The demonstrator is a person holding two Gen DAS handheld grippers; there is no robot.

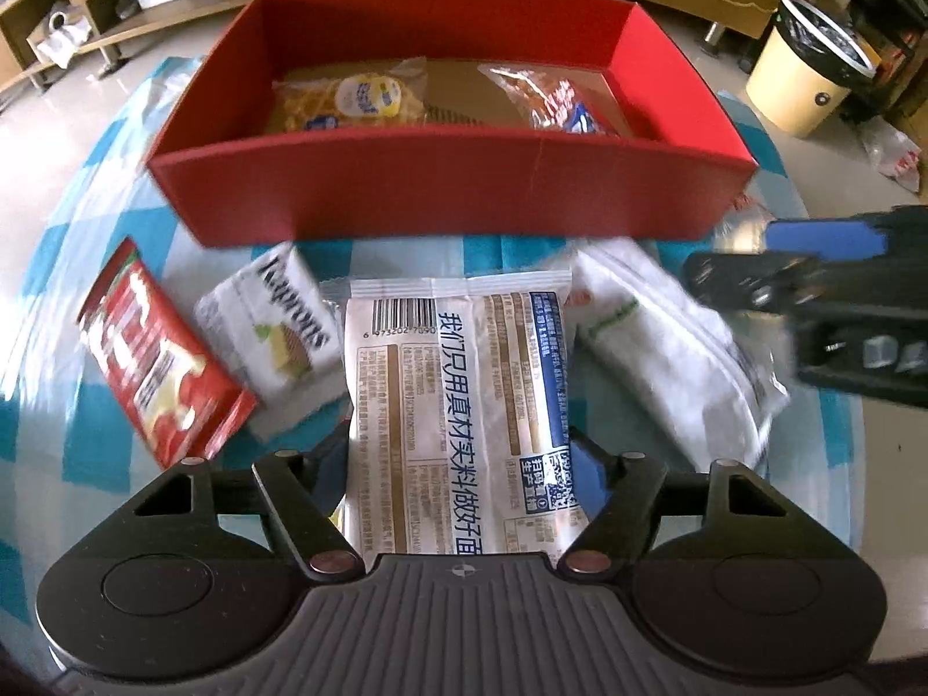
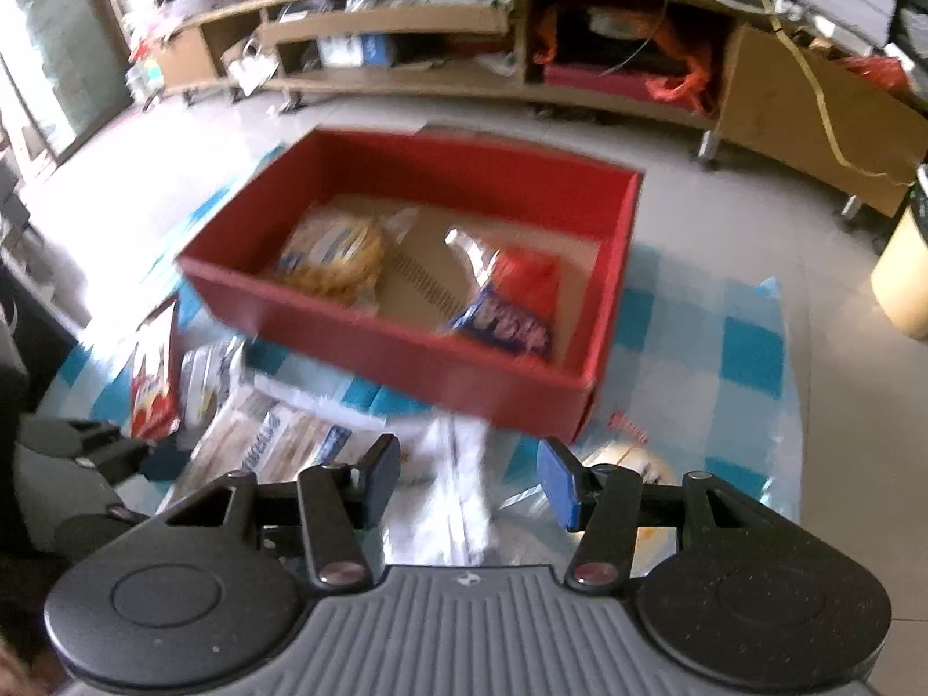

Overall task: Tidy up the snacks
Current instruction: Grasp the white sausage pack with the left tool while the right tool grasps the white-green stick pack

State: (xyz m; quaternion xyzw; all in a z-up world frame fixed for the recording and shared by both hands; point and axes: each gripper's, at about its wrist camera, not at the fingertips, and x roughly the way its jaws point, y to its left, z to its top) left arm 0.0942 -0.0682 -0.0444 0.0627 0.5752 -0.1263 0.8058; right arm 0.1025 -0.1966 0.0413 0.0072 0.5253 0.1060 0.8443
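Nearest the left wrist camera, the left gripper (image 1: 461,464) pinches a flat white plastic snack packet with a barcode and blue Chinese lettering (image 1: 458,383) by its near end, the packet running toward 12 o'clock between the fingers; the large characters read roughly "我们只用真材实料做好面", above a barcode beginning 6 973202. In its own view the right gripper (image 2: 470,478) is spread wide with nothing between its blue-padded fingers, hovering over a blurred white wrapper (image 2: 464,464) on the blue-and-white checked cloth (image 2: 748,348). At 10 o'clock from the held packet lie a white wafer pack lettered "Tago" (image 1: 272,325) and, further left, a glossy red sachet (image 1: 156,354) whose print is too smeared to read; at 2 o'clock lies a crumpled white bag with green marking (image 1: 655,342). Beyond these, at 12 o'clock, stands the open red cardboard box (image 1: 452,191), already holding a yellow waffle-type pack with an oval label (image 1: 348,98) and a red-and-blue bag (image 1: 557,101), both illegible. The step in hand looks like carrying the gripped packet to the box; the next move likely calls for lifting it over the near wall and releasing it onto the bare cardboard floor between the two packs.
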